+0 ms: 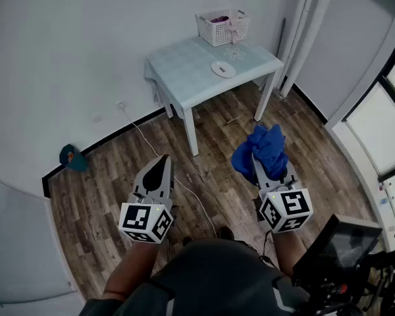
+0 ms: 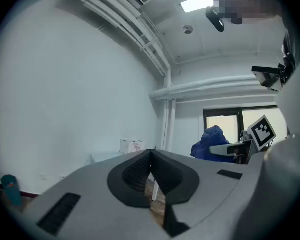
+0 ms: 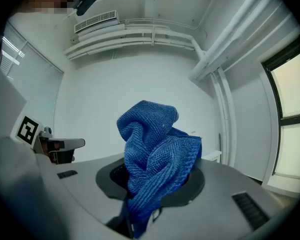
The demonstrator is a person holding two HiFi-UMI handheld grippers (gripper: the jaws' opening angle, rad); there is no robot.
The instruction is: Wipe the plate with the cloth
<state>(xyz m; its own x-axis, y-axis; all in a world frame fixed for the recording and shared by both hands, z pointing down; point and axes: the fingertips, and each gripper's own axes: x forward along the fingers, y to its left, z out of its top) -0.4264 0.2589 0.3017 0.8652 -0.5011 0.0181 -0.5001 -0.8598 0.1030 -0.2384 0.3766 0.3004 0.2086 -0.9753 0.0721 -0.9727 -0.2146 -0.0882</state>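
A small white plate (image 1: 223, 69) lies on a pale table (image 1: 184, 78) at the far side of the room, well beyond both grippers. My right gripper (image 1: 263, 155) is shut on a bunched blue cloth (image 1: 262, 149), which bulges out past its jaws; in the right gripper view the blue cloth (image 3: 157, 161) fills the space between them. My left gripper (image 1: 161, 168) is shut and holds nothing; in the left gripper view its jaws meet with no gap, and the cloth (image 2: 212, 143) shows to the right. Both are held level above the wooden floor, side by side.
A white basket (image 1: 222, 26) stands at the table's far corner. White pipes (image 1: 303, 31) run up the corner wall beside a window. A white cable (image 1: 151, 147) trails across the floor, and a teal object (image 1: 72, 157) sits by the left wall.
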